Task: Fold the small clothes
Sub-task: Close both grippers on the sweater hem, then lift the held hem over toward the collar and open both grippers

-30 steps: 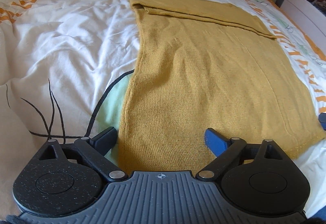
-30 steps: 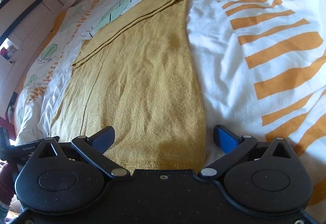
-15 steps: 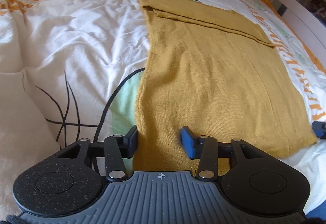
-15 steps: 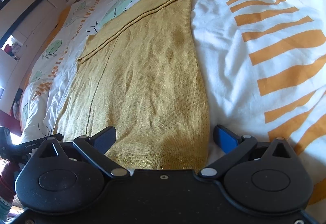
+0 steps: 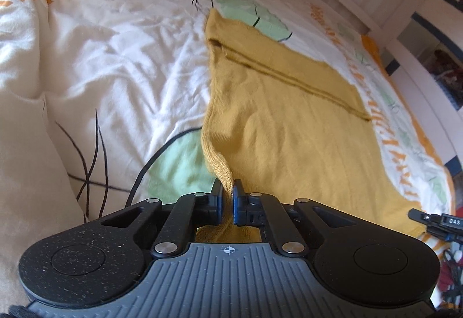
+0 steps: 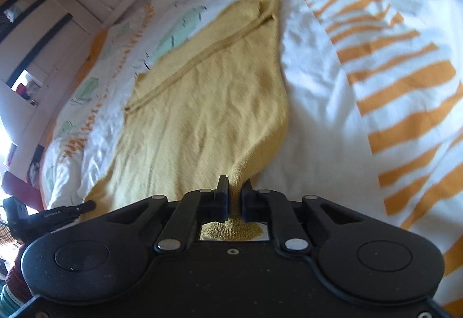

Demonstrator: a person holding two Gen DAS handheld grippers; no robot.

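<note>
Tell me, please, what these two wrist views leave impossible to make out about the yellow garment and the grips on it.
- Left wrist view: the yellow garment hem behind the left gripper is hidden by the gripper body.
- Right wrist view: the right gripper body likewise covers the hem, so how much fabric is pinched is unclear.
- Both views: the garment type cannot be told; its far end is folded over and blurred.

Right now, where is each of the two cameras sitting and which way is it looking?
Left wrist: sits behind the left gripper, looking forward and down the mustard sweater on the duvet; its fingers pinch the near-left hem corner.
Right wrist: sits behind the right gripper, looking along the same sweater; its fingers pinch the near-right hem corner.
Shared: both show the sweater, the duvet and the opposite gripper's tip at the frame edge.
</note>
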